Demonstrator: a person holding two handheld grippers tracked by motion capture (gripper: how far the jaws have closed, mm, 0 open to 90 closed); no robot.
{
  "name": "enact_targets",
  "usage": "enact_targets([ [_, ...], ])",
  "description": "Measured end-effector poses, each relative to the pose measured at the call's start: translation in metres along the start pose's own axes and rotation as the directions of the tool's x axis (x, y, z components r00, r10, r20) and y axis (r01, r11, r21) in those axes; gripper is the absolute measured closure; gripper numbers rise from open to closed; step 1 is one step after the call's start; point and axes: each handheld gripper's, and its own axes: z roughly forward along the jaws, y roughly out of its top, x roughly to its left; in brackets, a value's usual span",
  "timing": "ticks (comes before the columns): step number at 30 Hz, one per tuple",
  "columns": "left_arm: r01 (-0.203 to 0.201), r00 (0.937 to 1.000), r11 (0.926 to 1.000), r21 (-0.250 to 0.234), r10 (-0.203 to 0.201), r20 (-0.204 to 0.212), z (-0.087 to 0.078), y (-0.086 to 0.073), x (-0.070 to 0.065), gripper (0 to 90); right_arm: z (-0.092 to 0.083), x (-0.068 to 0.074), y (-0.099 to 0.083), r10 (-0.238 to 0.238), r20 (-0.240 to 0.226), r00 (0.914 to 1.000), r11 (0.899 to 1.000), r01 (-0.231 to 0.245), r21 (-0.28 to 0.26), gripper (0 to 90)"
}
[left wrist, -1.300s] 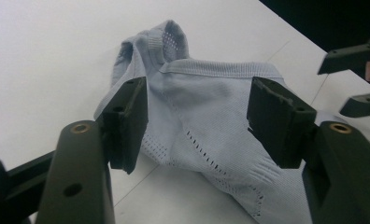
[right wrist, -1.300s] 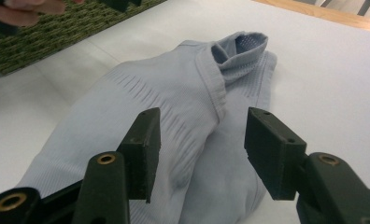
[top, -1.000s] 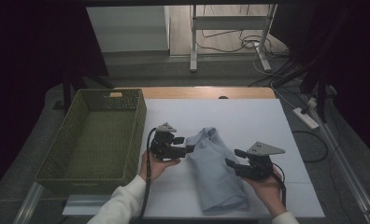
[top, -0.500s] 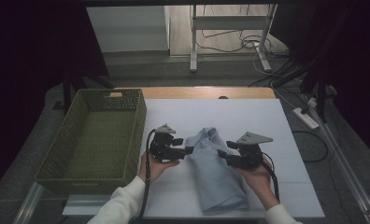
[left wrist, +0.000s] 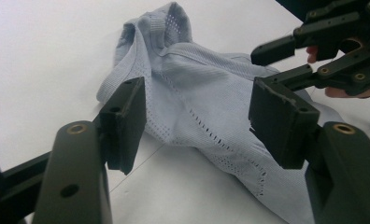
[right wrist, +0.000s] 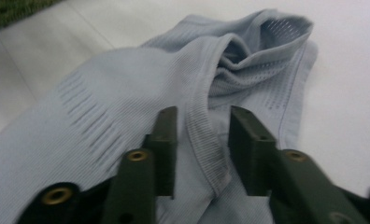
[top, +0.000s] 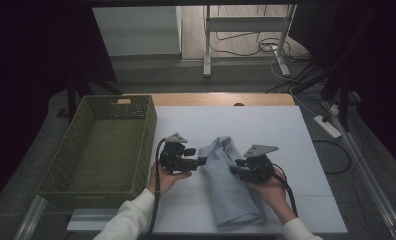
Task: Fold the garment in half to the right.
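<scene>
Right gripper [right wrist: 199, 140] closing over the shirt's [top: 231, 185] ribbed hem!
Jaws narrowing, not yet pinching; left gripper [left wrist: 197, 121] waits wide open beside the collar end.

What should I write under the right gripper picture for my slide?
The right gripper closing its jaws around a ribbed fold of the pale blue knit garment.

A pale blue-grey knit garment [top: 229, 182] lies on the white surface [top: 306, 150], stretched lengthwise from the near edge toward the middle. Its far end is bunched into folds with a ribbed hem turned up, while the near part lies flatter; rows of small perforations run across the fabric
</scene>
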Motion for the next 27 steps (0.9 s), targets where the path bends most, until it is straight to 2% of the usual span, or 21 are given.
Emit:
enact_targets([
  [4, 0.002, 1.0, 1.0, 0.002, -0.002, 0.001, 0.001, -0.001, 0.0, 37.0, 0.004, 0.002, -0.002, -0.028, 0.003, 0.9996, 0.999, 0.028, 0.037, 81.7],
  [7, -0.001, 1.0, 1.0, 0.004, 0.001, 0.002, 0.001, -0.001, 0.0, 36.8, 0.005, 0.002, -0.003, -0.031, -0.001, 0.9995, 0.999, 0.031, 0.043, 85.9],
  [15, -0.007, 1.0, 0.9999, 0.008, 0.007, 0.003, 0.002, -0.001, -0.001, 36.4, 0.004, 0.0, -0.006, -0.026, -0.003, 0.9997, 0.999, 0.026, 0.037, 86.4],
  [19, -0.006, 1.0, 0.9999, 0.009, 0.006, 0.003, 0.002, -0.001, -0.001, 36.3, 0.005, 0.0, -0.007, -0.042, 0.012, 0.999, 0.998, 0.041, 0.052, 87.9],
  [24, -0.006, 1.0, 0.9999, 0.01, 0.006, 0.002, 0.002, -0.001, -0.001, 36.3, -0.005, -0.001, -0.005, -0.055, 0.038, 0.9978, 0.998, 0.055, 0.011, 88.3],
  [27, -0.008, 1.0, 0.9999, 0.006, 0.008, 0.003, 0.001, -0.001, -0.001, 36.3, -0.017, -0.003, -0.004, -0.05, 0.058, 0.9971, 0.999, 0.051, -0.01, 88.4],
])
